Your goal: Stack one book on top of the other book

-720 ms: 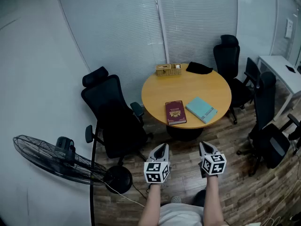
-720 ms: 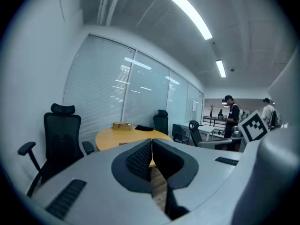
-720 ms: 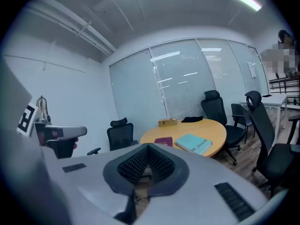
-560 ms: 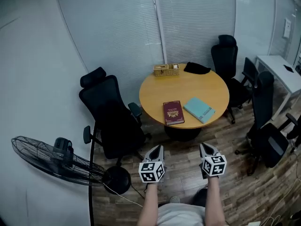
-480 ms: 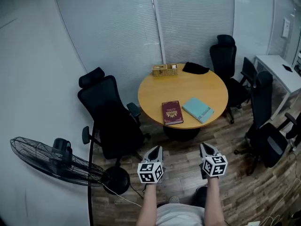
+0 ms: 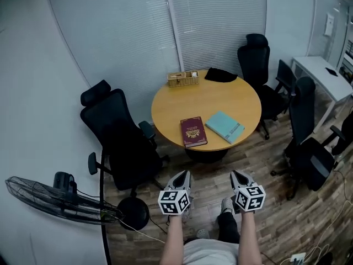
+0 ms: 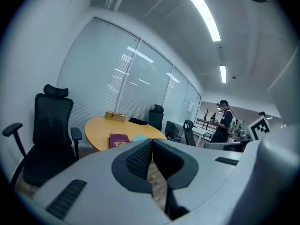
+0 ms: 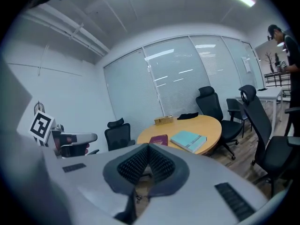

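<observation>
1. Head view: the left gripper (image 6: 184,174) and the right gripper (image 6: 237,175) are held side by side over the wooden floor (image 6: 276,214), each on an outstretched forearm, well short of the round counter (image 6: 220,95).
2. Head view: the dark red book (image 6: 193,131) and the light blue book (image 6: 225,126) lie flat on the near part of the counter, just beside each other, red to the left; neither lies on the other.
3. Head view: a small basket (image 6: 182,79) and a black cloth (image 6: 220,74) sit at the counter's far edge. Black office chairs stand around it, the closest one (image 6: 118,139) at its left, and a floor fan (image 6: 52,197) stands lower left.
4. Left gripper view: the jaws are pressed together with nothing between them. Past their tips the dark red book (image 7: 119,139) shows on the counter (image 7: 101,125), with a sliver of the light blue book (image 7: 139,138) beside it. A person (image 7: 222,122) stands far back at the right.
5. Right gripper view: the jaws meet at their tips and hold nothing. Beyond them both books lie on the counter (image 8: 211,124), the dark red book (image 8: 159,139) left of the light blue book (image 8: 188,140), the basket (image 8: 163,120) behind.
</observation>
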Tool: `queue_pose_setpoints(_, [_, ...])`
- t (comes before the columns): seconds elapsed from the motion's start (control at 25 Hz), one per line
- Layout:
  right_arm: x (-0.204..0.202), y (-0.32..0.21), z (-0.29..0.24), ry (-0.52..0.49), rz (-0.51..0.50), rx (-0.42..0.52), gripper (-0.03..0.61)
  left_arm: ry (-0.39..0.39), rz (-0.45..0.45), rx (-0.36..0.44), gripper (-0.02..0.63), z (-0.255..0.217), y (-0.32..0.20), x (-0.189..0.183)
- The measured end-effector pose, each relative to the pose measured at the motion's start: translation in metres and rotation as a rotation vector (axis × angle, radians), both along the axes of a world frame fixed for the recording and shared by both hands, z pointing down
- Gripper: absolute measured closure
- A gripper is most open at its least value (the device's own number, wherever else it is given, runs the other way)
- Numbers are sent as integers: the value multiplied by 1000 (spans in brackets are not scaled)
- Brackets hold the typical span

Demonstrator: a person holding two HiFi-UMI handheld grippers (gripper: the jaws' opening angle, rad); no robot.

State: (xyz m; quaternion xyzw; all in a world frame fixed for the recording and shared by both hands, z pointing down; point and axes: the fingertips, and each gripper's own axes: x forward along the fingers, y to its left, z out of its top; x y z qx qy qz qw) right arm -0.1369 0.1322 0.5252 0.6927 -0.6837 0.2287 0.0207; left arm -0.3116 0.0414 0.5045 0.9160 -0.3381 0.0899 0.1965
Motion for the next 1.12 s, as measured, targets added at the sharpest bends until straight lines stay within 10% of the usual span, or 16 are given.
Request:
queue_pose_setpoints(0.48, [54,-102,-16,-41,-63,44,547,-32,-67,75,583,-6,-86,47])
queue_pose_setpoints(0.6, [62,-132,-17,-47,-104,43,482,-42,-83,72,472,-9,-110,55])
queue_pose_setpoints(1.12, [79,-216,-26,-74,-331,72,358,-111,-130,86,362,-9,-164,102])
